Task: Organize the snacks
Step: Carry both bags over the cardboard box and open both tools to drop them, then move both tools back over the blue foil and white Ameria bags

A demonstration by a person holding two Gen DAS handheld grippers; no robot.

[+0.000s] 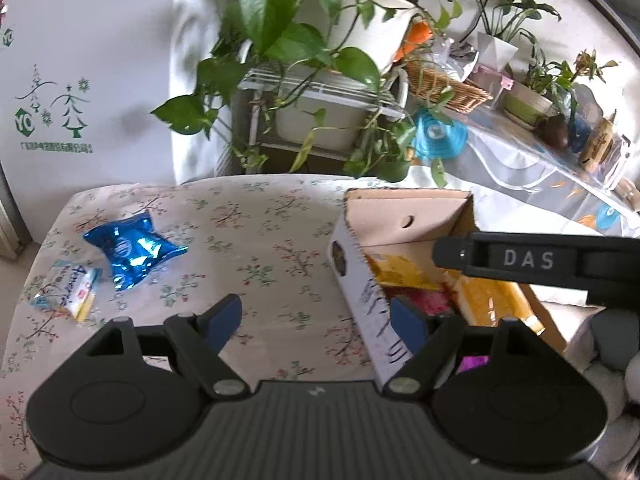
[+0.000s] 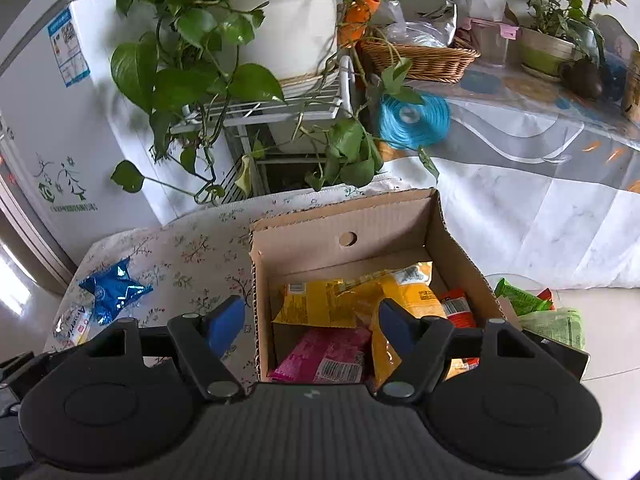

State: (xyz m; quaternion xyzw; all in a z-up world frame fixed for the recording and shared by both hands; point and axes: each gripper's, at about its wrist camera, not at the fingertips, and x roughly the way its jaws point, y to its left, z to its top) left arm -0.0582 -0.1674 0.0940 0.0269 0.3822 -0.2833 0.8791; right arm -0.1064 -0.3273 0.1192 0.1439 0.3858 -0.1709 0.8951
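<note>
Two loose packets [image 1: 134, 250], half-filled cardboard box [image 2: 400, 216]

1. Pothos [image 2: 192, 60] in a white pot [image 2: 292, 28] on a white rack [image 2: 280, 108].
2. Wicker basket [image 2: 424, 58] on a clothed table [image 2: 520, 148].
3. Fridge [image 2: 48, 120] at left.
4. Blue disc [image 2: 416, 120] hanging at the table edge.

We see a corrugated cardboard box [image 2: 360, 236], matt, on floral cloth [image 1: 248, 240]; a blue snack packet [image 1: 132, 250] of glossy, crinkled foil; a woven wicker basket [image 2: 424, 60].
</note>
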